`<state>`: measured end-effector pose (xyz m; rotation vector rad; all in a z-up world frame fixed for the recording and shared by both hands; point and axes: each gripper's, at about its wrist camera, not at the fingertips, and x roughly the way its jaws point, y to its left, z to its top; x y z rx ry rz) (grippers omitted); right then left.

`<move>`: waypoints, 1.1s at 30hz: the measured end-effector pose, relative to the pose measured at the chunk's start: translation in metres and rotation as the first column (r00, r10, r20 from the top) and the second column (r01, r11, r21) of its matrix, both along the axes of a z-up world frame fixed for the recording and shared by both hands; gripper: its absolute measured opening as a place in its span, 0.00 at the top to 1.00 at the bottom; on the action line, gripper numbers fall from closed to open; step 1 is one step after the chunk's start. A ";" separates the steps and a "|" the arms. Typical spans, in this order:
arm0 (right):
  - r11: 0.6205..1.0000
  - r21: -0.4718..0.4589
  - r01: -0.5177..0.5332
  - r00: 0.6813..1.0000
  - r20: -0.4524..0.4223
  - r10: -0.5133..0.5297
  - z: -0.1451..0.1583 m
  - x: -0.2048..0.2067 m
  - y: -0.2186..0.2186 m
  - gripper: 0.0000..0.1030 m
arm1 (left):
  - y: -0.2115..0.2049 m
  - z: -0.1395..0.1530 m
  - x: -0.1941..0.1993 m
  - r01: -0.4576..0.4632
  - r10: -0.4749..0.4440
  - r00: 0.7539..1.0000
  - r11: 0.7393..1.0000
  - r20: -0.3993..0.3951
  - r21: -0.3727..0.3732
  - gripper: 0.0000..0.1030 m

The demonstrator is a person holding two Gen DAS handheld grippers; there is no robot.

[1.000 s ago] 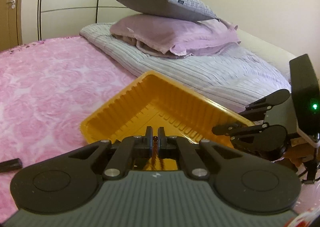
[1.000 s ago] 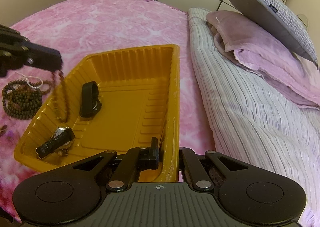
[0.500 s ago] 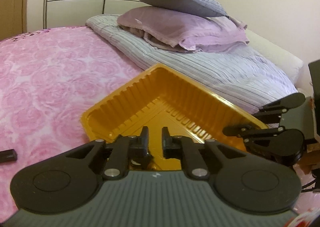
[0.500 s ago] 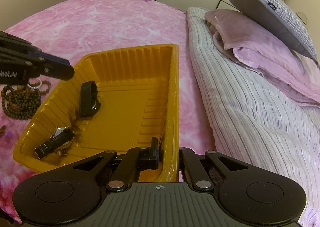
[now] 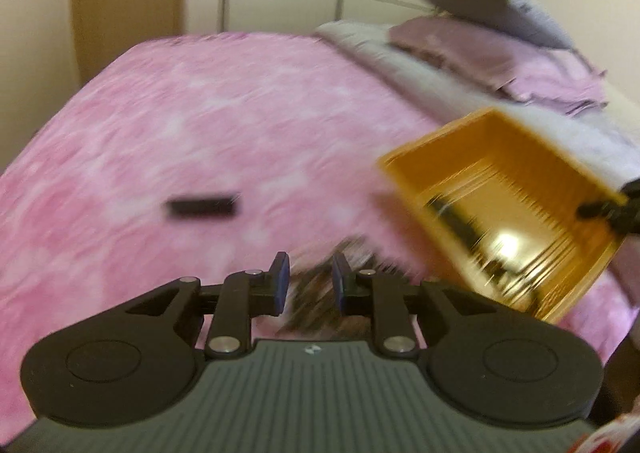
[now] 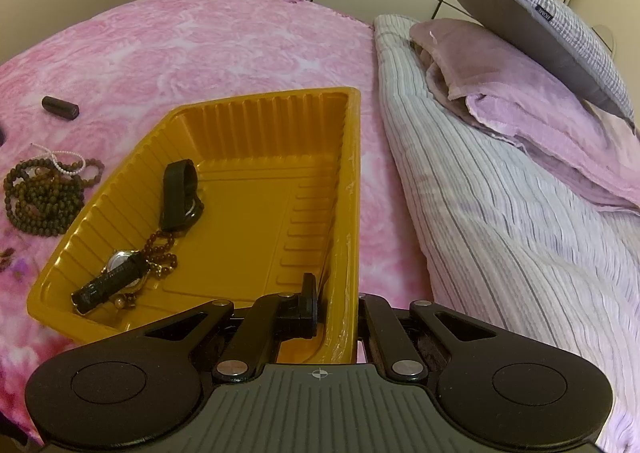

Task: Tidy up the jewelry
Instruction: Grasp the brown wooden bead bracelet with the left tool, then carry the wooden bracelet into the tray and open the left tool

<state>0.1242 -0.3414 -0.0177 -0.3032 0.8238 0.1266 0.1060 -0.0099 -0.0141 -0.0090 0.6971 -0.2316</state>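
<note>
An orange plastic tray (image 6: 256, 125) lies on the pink bedspread; it also shows in the left wrist view (image 5: 500, 181). In it lie a black strap (image 6: 178, 193), a wristwatch (image 6: 116, 277) and a brown bead bracelet (image 6: 160, 253). My right gripper (image 6: 336, 305) is shut on the tray's near right rim. Brown bead necklaces (image 6: 44, 197) and a white pearl string (image 6: 60, 159) lie left of the tray. My left gripper (image 5: 307, 285) is open and empty over the blurred bead pile (image 5: 320, 305).
A small dark cylinder (image 6: 60, 108) lies on the bedspread at far left, also blurred in the left wrist view (image 5: 200, 207). A striped duvet (image 6: 500, 213) and stacked pillows (image 6: 540, 37) lie to the right. Wardrobe doors and a room door stand behind.
My left gripper opened, dropped the bead bracelet into the tray, and swung left out of the tray to above the bead pile. The right gripper kept its hold on the rim.
</note>
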 end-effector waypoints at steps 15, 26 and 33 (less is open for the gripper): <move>1.000 -0.013 0.001 1.000 -0.005 -0.001 0.000 0.000 0.002 0.96 | 0.027 -0.038 -0.026 -0.073 0.078 0.996 0.990 -0.037 0.118 0.79; 1.000 -0.012 0.003 1.000 -0.008 -0.003 0.000 0.000 0.001 0.96 | 0.018 -0.053 -0.013 -0.039 0.053 0.995 0.986 -0.083 0.162 0.89; 1.000 -0.013 0.003 1.000 -0.008 -0.003 0.000 0.000 0.001 0.96 | 0.017 -0.038 -0.019 -0.032 0.042 0.998 0.987 -0.056 0.159 0.94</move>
